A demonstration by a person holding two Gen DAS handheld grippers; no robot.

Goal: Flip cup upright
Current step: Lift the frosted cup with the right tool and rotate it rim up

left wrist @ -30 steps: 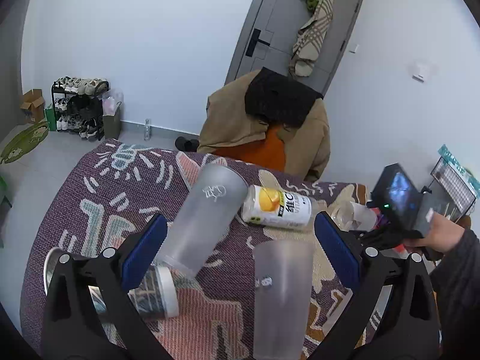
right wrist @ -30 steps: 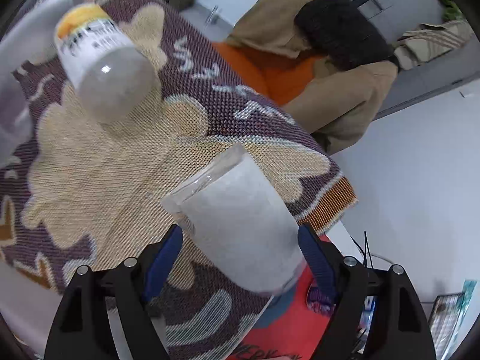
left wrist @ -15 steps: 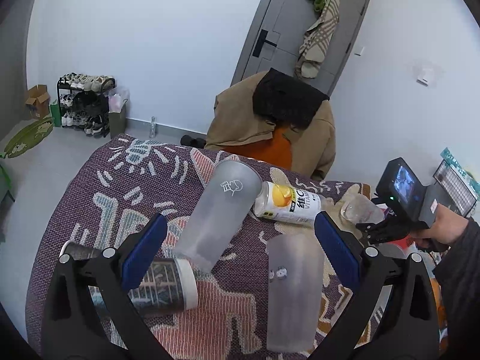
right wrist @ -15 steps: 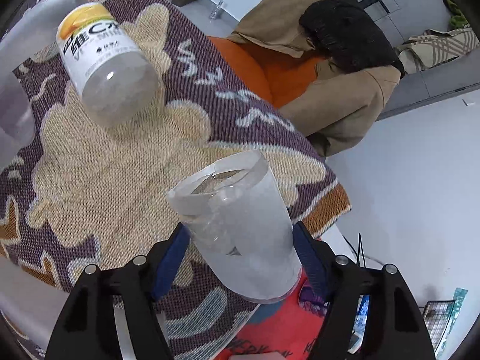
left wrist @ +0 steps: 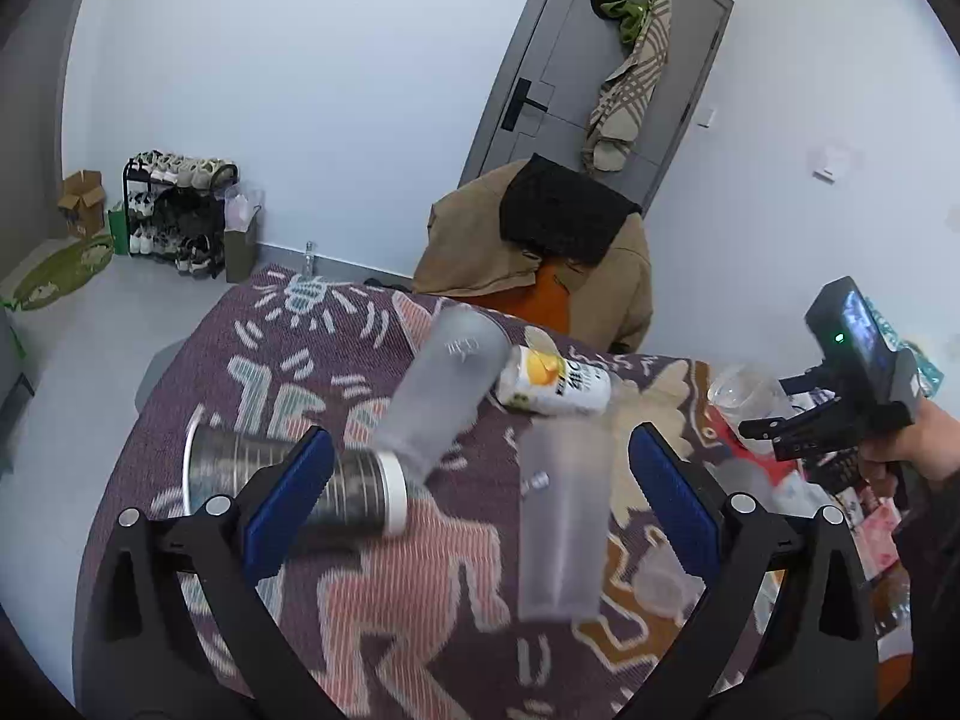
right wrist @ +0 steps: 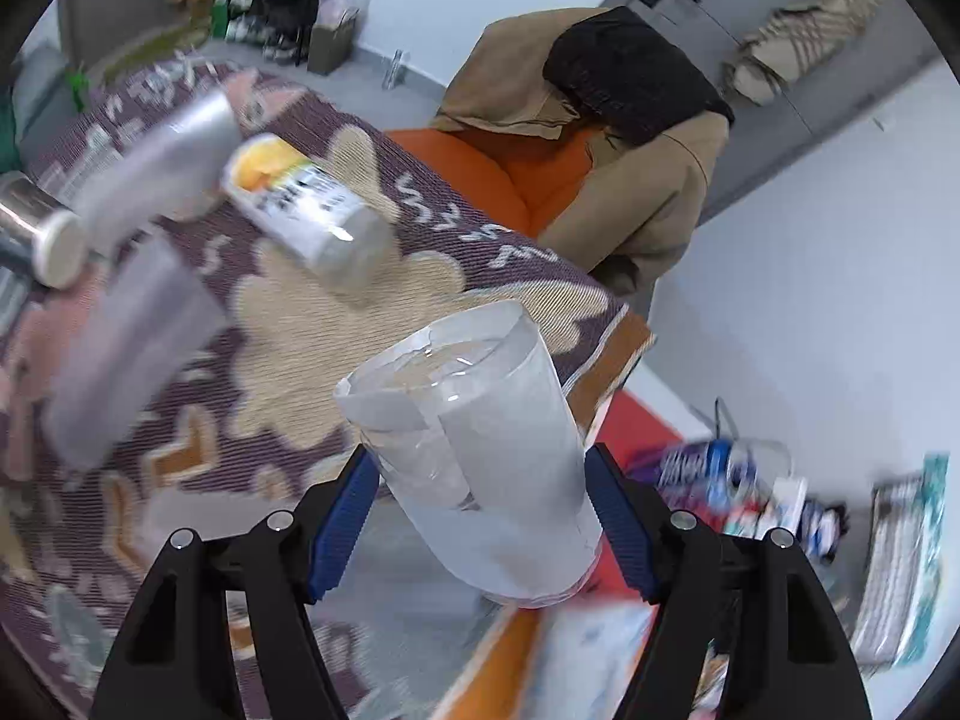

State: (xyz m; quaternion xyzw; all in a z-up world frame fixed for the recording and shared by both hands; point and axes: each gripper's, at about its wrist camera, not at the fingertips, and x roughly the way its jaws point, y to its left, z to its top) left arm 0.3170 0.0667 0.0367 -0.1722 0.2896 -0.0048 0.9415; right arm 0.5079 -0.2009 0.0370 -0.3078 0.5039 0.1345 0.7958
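a: item, clear cup [right wrist: 480, 468]?
b: clamped between the right gripper [right wrist: 480, 516] pads, off the table edge, mouth tilted up and away.
a: left gripper [left wrist: 480, 504]?
b: spread apart, empty.

Frosted cup [right wrist: 120, 354] motion-blurred, packets [right wrist: 738, 480] at right smeared, unreadable

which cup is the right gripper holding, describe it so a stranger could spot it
Find the purple patterned tablecloth and its right edge. There the right gripper clamps a clear plastic cup, mouth up. Unlike the frosted tumblers lying flat, it wears a white paper sleeve.
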